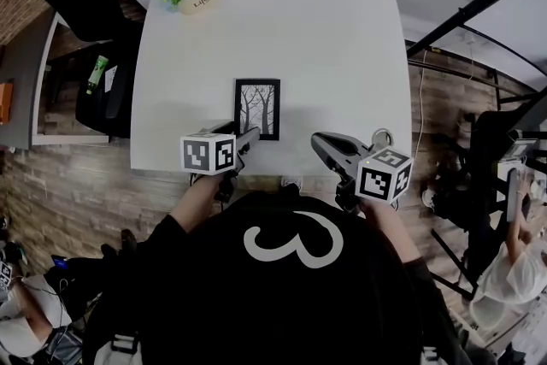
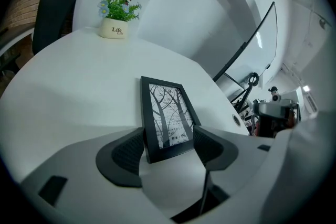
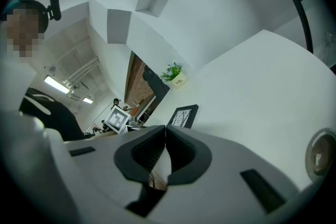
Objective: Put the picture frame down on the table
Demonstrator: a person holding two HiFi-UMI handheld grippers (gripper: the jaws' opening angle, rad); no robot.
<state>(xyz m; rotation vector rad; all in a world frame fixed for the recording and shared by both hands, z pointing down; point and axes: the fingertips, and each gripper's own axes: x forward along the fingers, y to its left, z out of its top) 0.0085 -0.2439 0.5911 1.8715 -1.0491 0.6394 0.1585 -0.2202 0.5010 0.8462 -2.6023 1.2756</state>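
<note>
The black picture frame (image 1: 257, 108), holding a print of bare trees, lay flat, face up on the white table (image 1: 342, 47) toward its 6 o'clock edge, near end pinched between the left gripper (image 2: 169, 145) jaws.

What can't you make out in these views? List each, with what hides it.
Picture frame back: unseen in every view.
Frame's near corner: head view, under the left claw.
Plant pot small print: left gripper view, too small.
Round table fitting: right gripper view, cut by the edge.

Right gripper (image 3: 165, 132): jaws pressed together, nothing between them.
Picture frame (image 3: 184, 115) shows beyond the jaw tips on the white table (image 3: 252, 86); potted plant (image 3: 175, 75) stands farther back.
</note>
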